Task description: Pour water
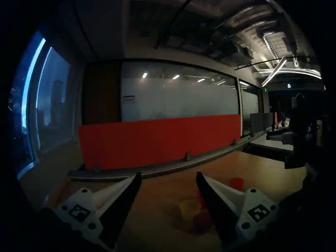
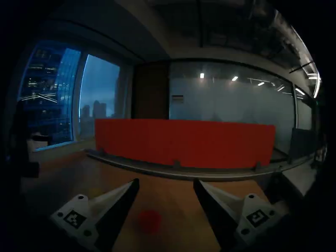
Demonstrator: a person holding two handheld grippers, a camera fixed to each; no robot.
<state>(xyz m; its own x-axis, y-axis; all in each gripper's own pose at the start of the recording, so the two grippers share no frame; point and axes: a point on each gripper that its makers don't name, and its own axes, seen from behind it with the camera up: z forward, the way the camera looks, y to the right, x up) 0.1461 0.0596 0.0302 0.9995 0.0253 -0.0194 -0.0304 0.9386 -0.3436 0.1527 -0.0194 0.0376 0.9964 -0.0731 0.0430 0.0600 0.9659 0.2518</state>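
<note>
In the left gripper view, my left gripper (image 1: pixel 168 178) is open above a wooden desk (image 1: pixel 260 166). Below its fingers stand a yellow cup (image 1: pixel 190 208), a dark red cup (image 1: pixel 203 220) in front of it, and an orange-red cup (image 1: pixel 237 183) farther right. A further reddish cup sits partly hidden behind the right finger (image 1: pixel 214 201). In the right gripper view, my right gripper (image 2: pixel 166 181) is open too, with nothing between its fingers. A red cup (image 2: pixel 149 220) stands on the desk (image 2: pixel 168 197) below the gap. The room is dim and details are hard to make out.
A red partition (image 1: pixel 159 140) (image 2: pixel 185 143) runs along the desk's far edge, with a glass wall behind it. Windows (image 2: pixel 54 96) showing a dusk skyline lie to the left. A dark shape (image 1: pixel 304 130) stands at the right of the left gripper view.
</note>
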